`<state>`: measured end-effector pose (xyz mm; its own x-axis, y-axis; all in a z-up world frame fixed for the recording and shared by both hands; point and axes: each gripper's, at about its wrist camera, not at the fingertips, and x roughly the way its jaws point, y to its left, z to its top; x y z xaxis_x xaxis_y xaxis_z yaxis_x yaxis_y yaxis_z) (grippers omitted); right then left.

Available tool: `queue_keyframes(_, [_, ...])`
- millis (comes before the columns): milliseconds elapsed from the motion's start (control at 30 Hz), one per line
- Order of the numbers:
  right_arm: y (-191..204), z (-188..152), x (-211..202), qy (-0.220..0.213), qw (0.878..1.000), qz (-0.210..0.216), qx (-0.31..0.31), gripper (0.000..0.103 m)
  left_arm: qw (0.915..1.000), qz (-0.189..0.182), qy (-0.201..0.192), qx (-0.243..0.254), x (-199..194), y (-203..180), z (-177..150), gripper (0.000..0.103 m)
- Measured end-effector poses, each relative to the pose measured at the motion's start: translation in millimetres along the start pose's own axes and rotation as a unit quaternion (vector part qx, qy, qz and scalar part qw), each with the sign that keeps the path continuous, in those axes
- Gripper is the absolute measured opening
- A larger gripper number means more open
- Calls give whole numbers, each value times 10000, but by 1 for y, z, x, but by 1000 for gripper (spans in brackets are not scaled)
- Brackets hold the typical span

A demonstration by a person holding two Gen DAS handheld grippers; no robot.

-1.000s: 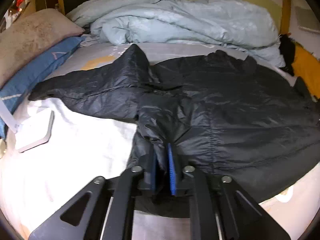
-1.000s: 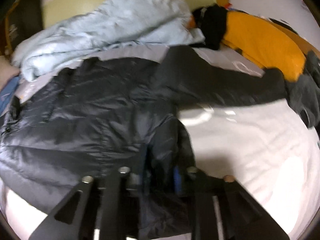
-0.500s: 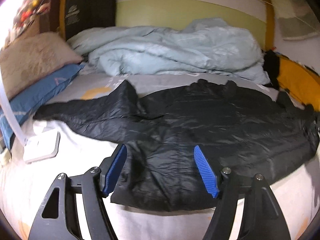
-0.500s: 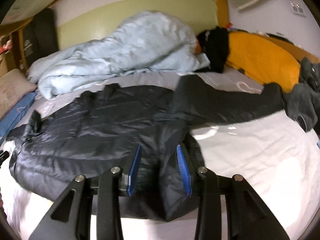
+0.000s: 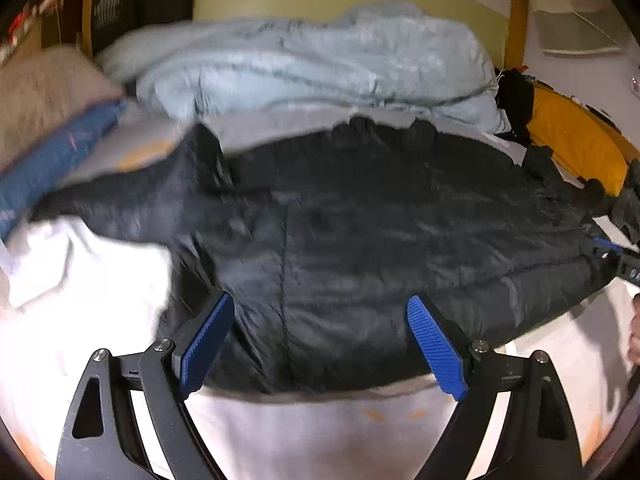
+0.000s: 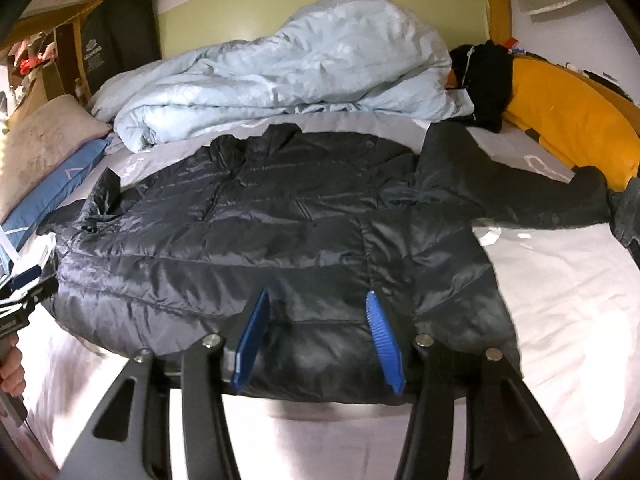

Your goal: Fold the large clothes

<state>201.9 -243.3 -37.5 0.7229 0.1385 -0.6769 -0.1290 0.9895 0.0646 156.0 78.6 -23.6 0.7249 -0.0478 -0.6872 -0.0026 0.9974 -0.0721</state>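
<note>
A black puffer jacket (image 6: 288,236) lies spread flat on the bed, hem toward me, collar toward the far side, both sleeves stretched out sideways. It also fills the middle of the left wrist view (image 5: 360,232). My left gripper (image 5: 320,336) is open and empty, its blue pads above the hem's left part. My right gripper (image 6: 318,324) is open and empty, above the hem near the jacket's right side. The left gripper shows at the left edge of the right wrist view (image 6: 24,288).
A crumpled light-blue duvet (image 6: 288,76) lies beyond the collar. A yellow cushion (image 6: 560,112) with a black garment (image 6: 488,80) sits at the right. A beige pillow (image 6: 40,148) and a blue pillow (image 6: 52,200) lie at the left. White sheet (image 6: 560,320) surrounds the jacket.
Both grippers let go of the jacket's hem, opened wide and drew back and up. The jacket now lies flat and spread out.
</note>
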Motion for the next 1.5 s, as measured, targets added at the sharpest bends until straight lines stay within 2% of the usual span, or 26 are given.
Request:
queue_keyframes(133, [-3, -7, 25, 405, 9991, -82, -24, 57, 9995, 157, 259, -25, 15, -2, -9, 88])
queue_keyframes(300, [-3, -12, 32, 497, 9984, -228, -147, 64, 9978, 434, 485, 138, 28, -6, -15, 92])
queue_keyframes(400, [-2, -12, 27, 451, 9985, -255, -150, 65, 9980, 452, 420, 150, 25, -6, -16, 92])
queue_keyframes(500, [-4, -9, 17, 342, 9991, -240, -99, 65, 9990, 371, 170, 198, 13, -6, -13, 91])
queue_keyframes(667, [-13, 2, -4, 66, 9998, -120, 154, 65, 9973, 257, -599, 347, -27, -17, -5, 92])
queue_keyframes(767, [-15, 6, -13, -65, 9996, -93, 239, 65, 9940, 371, -988, 303, -49, -23, 2, 95])
queue_keyframes(900, [-13, 6, -27, -268, 9993, -76, 229, 65, 9875, 299, -1527, 241, -74, -27, 5, 103])
queue_keyframes(967, [-12, 5, -32, -419, 9988, -113, 214, 72, 9839, 405, -1722, 258, -77, -29, 4, 103])
queue_keyframes(1033, [-11, 5, -40, -743, 9967, -237, 220, 89, 9843, 515, -1661, 300, -73, -34, 4, 103])
queue_keyframes(1067, [-9, 5, -42, -869, 9955, -300, 224, 93, 9854, 506, -1596, 311, -69, -36, 4, 103])
queue_keyframes(1100, [-8, 4, -43, -995, 9941, -353, 239, 103, 9857, 477, -1585, 316, -67, -38, 1, 103])
queue_keyframes(1200, [-4, 0, -43, -1371, 9882, -667, 139, 103, 9811, 658, -1756, 488, -60, -49, -7, 103])
queue_keyframes(1300, [2, 0, -36, -1278, 9884, -787, -248, 103, 9791, 536, -1834, 690, -57, -55, -15, 103])
queue_keyframes(1400, [0, 0, -30, -1029, 9927, -546, -317, 103, 9823, 384, -1797, 360, -61, -47, -16, 103])
queue_keyframes(1500, [-11, 1, -29, -787, 9968, -154, 0, 103, 9810, 604, -1823, 258, -63, -42, -13, 103])
